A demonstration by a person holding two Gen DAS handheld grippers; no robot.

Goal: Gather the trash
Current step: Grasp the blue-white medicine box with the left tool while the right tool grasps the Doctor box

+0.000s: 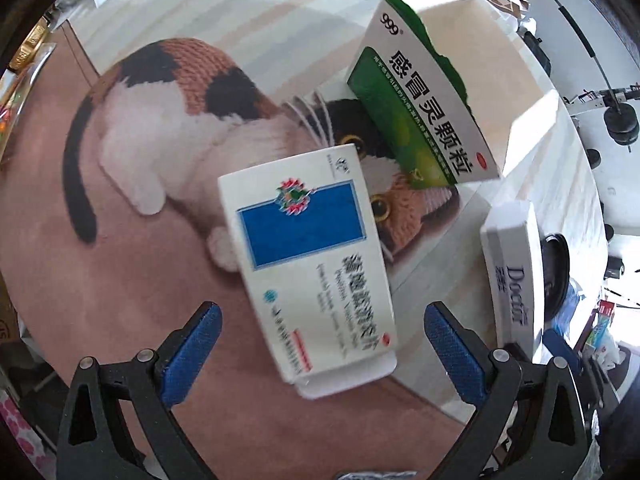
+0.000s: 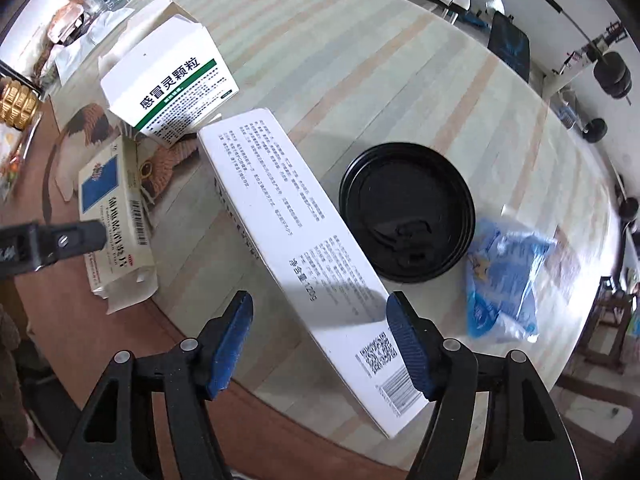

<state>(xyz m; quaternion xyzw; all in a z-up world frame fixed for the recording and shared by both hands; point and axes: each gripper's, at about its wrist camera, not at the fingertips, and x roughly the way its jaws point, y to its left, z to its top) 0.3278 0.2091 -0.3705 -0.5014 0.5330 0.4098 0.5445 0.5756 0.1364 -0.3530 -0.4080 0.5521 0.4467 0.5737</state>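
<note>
A white medicine box with a blue panel (image 1: 308, 256) lies on the cat placemat (image 1: 160, 128); my left gripper (image 1: 320, 320) is open with its fingers either side of the box's near end. A green and white 999 box (image 1: 424, 100) stands behind it. A long white toothpaste box (image 2: 304, 248) lies on the table; my right gripper (image 2: 320, 332) is open around its near part. The blue-panel box (image 2: 116, 224) and the green box (image 2: 172, 88) also show in the right wrist view, with the left gripper's finger (image 2: 60, 240) at the box.
A black cup lid (image 2: 408, 212) and a blue plastic wrapper (image 2: 504, 280) lie right of the long box. The round striped table (image 2: 360, 40) has clutter at its far left edge (image 2: 24, 104). The long box shows at right in the left wrist view (image 1: 512, 276).
</note>
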